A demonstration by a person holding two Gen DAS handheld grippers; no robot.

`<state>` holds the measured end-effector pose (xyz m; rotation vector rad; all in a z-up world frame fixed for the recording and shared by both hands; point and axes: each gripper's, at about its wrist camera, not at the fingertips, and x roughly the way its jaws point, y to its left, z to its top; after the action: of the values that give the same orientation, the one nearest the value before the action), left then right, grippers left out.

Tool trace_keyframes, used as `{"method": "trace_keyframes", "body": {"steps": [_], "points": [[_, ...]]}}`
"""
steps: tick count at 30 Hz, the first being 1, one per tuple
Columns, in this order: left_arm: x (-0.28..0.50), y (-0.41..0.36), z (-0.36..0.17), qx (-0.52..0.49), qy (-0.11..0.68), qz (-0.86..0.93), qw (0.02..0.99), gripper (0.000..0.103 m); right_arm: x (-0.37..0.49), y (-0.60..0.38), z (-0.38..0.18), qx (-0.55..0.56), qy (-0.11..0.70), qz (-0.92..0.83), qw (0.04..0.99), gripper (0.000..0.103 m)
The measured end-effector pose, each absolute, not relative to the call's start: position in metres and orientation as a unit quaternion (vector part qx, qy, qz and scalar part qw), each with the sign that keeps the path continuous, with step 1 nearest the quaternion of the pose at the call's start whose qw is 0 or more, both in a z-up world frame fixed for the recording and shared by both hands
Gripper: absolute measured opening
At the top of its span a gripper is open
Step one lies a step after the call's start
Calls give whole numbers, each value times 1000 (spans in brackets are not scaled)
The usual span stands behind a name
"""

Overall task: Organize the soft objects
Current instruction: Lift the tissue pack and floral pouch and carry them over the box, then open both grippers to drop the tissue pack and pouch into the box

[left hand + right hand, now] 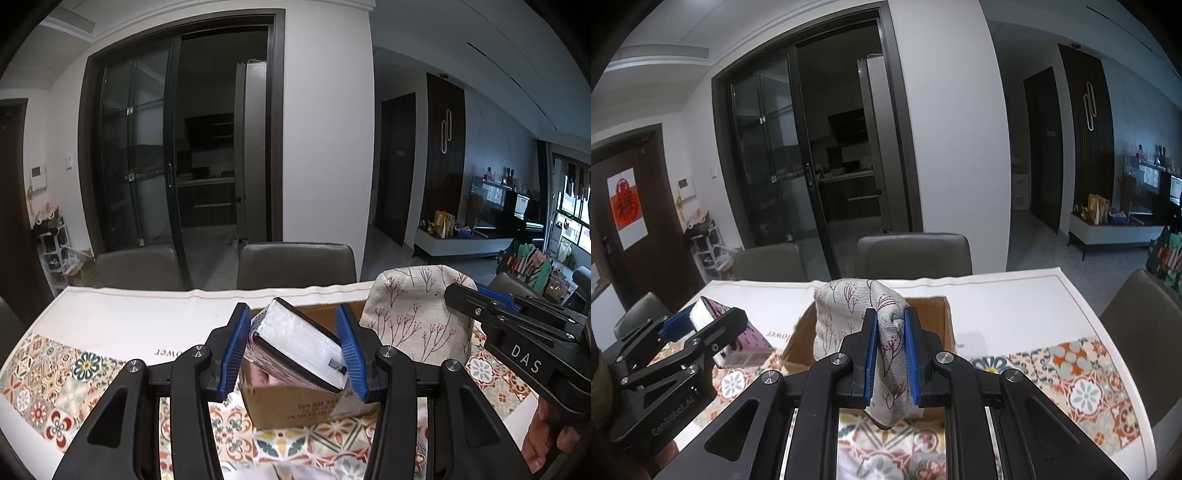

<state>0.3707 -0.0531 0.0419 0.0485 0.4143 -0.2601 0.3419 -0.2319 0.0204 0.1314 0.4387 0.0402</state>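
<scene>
Patterned tablecloth (pixel 74 373), tissue pack (pixel 295 347) between left gripper (pixel 293 350) pads

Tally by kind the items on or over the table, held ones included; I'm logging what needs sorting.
Tissue packs: 1, held in the left gripper
Floral fabric pouches: 1, pinched by the right gripper
Cardboard boxes: 1
Total: 3
</scene>
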Motion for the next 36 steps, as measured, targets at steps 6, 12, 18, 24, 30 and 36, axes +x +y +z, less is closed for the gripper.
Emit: {"method": "trace_keyframes", "body": {"steps": [6,12,18,24,30,36], "points": [[394,-58,43,28,203,-127,971,47,364,-232,22,64,216,22,974,16],[418,-62,34,25,218,-130,967,47,383,-233,19,58,218,21,974,16],[443,-67,26,28,231,-129,964,47,403,-233,11,54,228,19,972,16],[461,-71,13,35,246,-131,960,47,426,-235,-2,54,252,22,966,16],[481,-75,-2,34,273,-138,952,47,452,-240,-23,62,287,24,956,16],[501,-79,-25,25,317,-159,935,47,470,-242,-46,62,320,24,945,16]]}}
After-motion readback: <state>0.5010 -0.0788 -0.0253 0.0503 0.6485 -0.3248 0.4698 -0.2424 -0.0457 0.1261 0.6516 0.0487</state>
